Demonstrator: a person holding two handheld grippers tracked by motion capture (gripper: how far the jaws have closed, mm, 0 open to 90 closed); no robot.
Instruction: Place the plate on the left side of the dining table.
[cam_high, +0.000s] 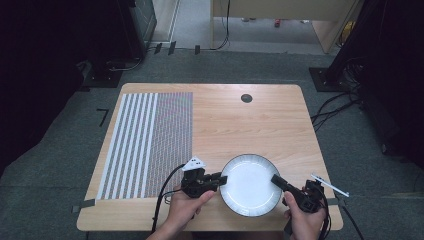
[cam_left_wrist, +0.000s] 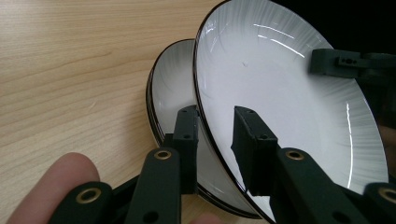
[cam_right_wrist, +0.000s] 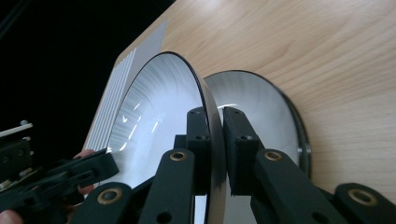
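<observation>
Two white plates with dark rims are stacked at the table's front edge. The upper plate (cam_high: 250, 182) (cam_left_wrist: 280, 93) (cam_right_wrist: 154, 116) is tilted up off the lower plate (cam_left_wrist: 173, 84) (cam_right_wrist: 257, 102), which lies flat on the wood. My right gripper (cam_high: 275, 179) (cam_right_wrist: 213, 116) is shut on the upper plate's right rim, pads tight on both faces. My left gripper (cam_high: 222, 180) (cam_left_wrist: 212, 121) straddles the left rim. One of its jaws is under the plate and the other is over the inner face with a strip of white between them, so it is open.
A striped placemat (cam_high: 147, 142) covers the left part of the wooden table (cam_high: 250, 120). A small dark round hole (cam_high: 246, 98) sits near the far edge. The plates are close to the front edge, between the person's two hands.
</observation>
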